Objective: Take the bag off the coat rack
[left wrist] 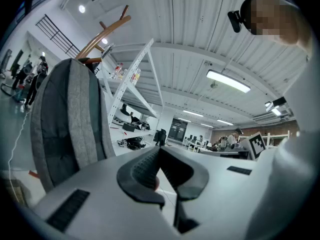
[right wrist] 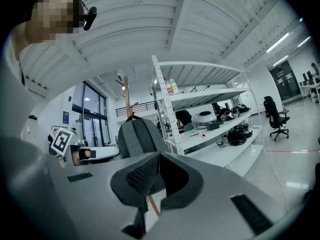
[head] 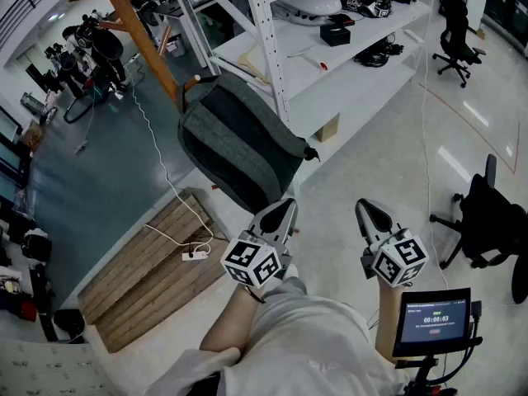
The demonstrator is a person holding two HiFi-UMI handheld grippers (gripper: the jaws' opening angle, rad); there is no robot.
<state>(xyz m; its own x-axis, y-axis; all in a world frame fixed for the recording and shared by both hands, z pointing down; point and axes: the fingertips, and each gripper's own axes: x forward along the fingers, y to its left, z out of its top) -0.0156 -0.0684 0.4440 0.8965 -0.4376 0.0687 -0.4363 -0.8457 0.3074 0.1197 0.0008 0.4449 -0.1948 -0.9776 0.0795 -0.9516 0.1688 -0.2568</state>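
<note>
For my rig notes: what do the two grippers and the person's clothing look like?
Both the left gripper and right gripper have light grey bodies with black textured pads, each carrying a white cube with black square markers. The person wears a pale short-sleeved shirt.

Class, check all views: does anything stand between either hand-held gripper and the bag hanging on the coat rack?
Nothing visible does. Only open air separates the left hand-held gripper and the right hand-held gripper from the bag. The shelf unit stands beyond the bag, not in the way.
</note>
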